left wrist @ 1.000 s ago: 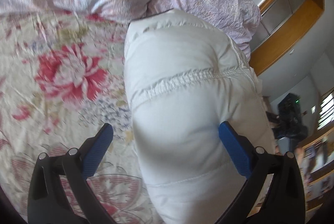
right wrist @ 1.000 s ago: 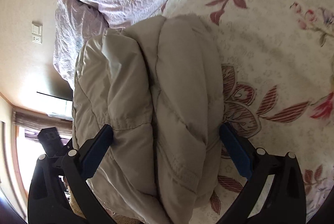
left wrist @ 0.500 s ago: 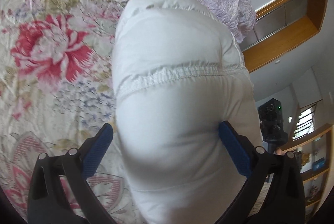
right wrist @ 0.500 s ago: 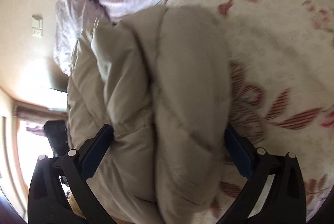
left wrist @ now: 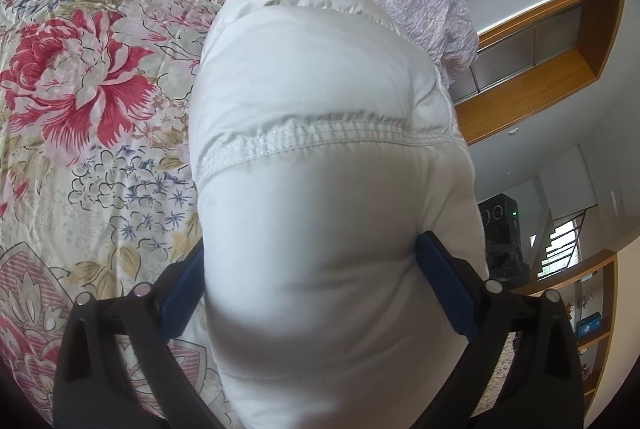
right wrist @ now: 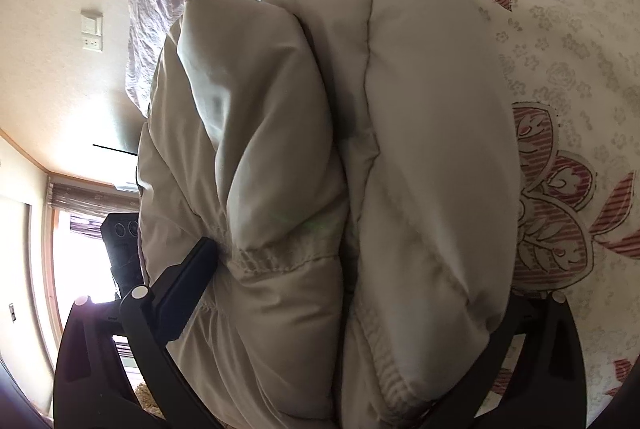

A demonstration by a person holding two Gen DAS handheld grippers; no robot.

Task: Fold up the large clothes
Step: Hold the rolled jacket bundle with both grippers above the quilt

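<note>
Squeezing the white puffy jacket (left wrist: pixel 320 189) above the floral bedspread (left wrist: pixel 80 109), left gripper (left wrist: pixel 312 269) and right gripper (right wrist: pixel 348 269) clamp it.

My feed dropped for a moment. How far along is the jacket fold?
Done: the puffy white jacket is already bundled into thick layers. In hand: the left gripper and right gripper each straddle the bundle, fingers spread wide against it. Left: setting it flat on the floral bedspread and letting go.

Puffy folded white jacket (right wrist: pixel 320 157) bulging between the spread right gripper (right wrist: pixel 360 269) fingers, over a floral bedspread (right wrist: pixel 560 49).
</note>
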